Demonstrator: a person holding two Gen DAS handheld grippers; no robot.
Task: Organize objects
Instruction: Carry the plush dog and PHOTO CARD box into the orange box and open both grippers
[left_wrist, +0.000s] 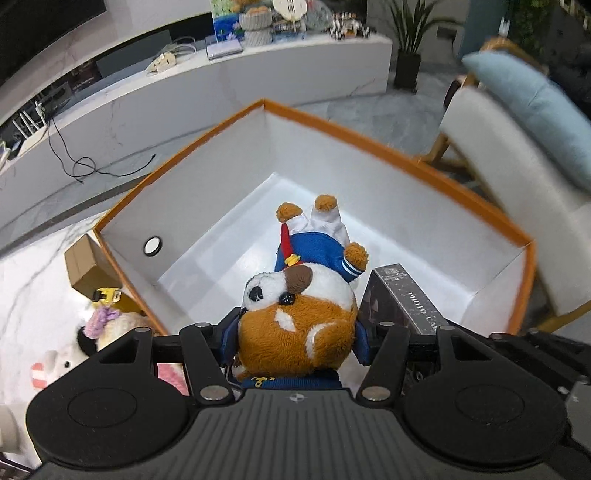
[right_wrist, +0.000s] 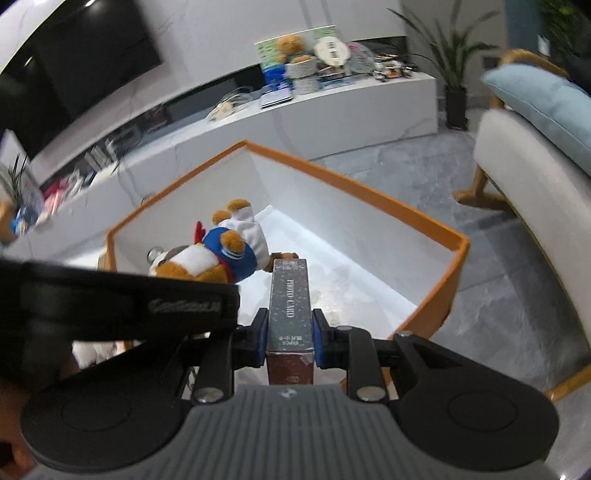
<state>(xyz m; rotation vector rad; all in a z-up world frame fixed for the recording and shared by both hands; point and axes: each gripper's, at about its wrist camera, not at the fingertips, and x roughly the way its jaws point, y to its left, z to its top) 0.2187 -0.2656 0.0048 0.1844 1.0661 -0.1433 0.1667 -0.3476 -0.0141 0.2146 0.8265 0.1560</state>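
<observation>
My left gripper (left_wrist: 295, 332) is shut on the head of a brown and white plush dog (left_wrist: 299, 317) in a blue sweater, held over the open orange box (left_wrist: 369, 140) with white inside walls. The dog also shows in the right wrist view (right_wrist: 207, 258). My right gripper (right_wrist: 290, 332) is shut on a dark photo card box (right_wrist: 290, 299), held lengthwise over the orange box (right_wrist: 351, 181) next to the dog. The card box also shows in the left wrist view (left_wrist: 402, 299).
Left of the orange box on the white marble table lie a cardboard box (left_wrist: 88, 266), a yellow tape measure (left_wrist: 107, 295) and other plush toys (left_wrist: 107, 325). A padded chair (left_wrist: 517, 177) stands to the right. A long white cabinet (left_wrist: 221, 85) is behind.
</observation>
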